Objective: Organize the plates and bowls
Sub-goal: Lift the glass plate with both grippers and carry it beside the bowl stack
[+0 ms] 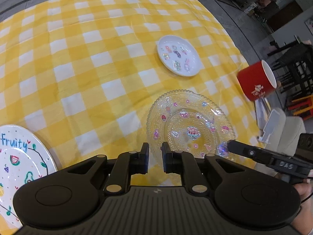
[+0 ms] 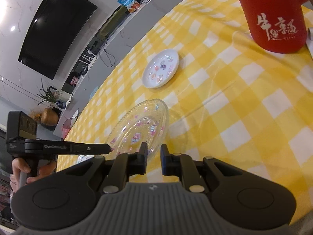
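Observation:
A clear glass plate point(image 1: 187, 125) with a beaded rim and cartoon stickers is held from two sides. My left gripper point(image 1: 155, 152) is shut on its near left rim. The right wrist view shows this same left gripper point(image 2: 108, 148) coming in from the left to that edge. My right gripper point(image 2: 154, 153) is shut on the opposite rim of the glass plate point(image 2: 140, 129), which looks raised a little off the cloth. In the left wrist view the right gripper point(image 1: 228, 145) meets the plate's right edge.
A small white sticker plate point(image 1: 179, 55) point(image 2: 161, 68) lies farther back on the yellow checked cloth point(image 1: 88, 68). A white "Fruity" plate point(image 1: 19, 156) sits at the near left. A red mug point(image 1: 258, 80) point(image 2: 273, 17) stands near the table's right edge.

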A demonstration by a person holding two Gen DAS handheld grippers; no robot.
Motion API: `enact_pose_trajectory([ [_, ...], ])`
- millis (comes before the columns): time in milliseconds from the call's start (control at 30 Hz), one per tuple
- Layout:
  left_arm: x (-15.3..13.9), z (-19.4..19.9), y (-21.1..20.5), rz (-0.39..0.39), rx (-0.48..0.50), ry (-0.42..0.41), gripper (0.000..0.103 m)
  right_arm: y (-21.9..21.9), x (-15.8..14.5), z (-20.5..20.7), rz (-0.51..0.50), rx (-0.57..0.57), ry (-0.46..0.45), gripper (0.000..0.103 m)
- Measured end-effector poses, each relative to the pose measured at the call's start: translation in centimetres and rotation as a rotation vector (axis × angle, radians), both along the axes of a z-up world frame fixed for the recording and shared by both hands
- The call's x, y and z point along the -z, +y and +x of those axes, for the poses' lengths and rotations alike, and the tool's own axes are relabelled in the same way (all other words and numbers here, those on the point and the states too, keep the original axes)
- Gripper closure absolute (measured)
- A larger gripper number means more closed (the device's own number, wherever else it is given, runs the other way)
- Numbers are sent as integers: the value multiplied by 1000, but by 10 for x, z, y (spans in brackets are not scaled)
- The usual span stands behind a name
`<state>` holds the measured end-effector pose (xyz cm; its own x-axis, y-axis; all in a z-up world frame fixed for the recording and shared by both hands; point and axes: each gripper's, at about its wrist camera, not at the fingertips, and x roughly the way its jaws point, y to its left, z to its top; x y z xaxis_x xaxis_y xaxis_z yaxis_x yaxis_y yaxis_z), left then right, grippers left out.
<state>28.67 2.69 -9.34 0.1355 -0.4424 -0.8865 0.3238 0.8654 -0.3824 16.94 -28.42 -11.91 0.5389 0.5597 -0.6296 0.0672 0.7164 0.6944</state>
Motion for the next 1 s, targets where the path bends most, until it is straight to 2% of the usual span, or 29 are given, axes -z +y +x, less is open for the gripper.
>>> enact_pose_trajectory([
  [367, -1, -16, -9, 10, 101, -5, 87, 0, -13, -35, 25, -50, 3, 91],
  [567, 7, -21, -15, -13, 161, 18, 87, -10, -6, -52, 49, -37, 47, 90],
  [1000, 11, -25, -26, 46, 199, -2, 87, 11, 13, -68, 43, -128, 145, 89],
])
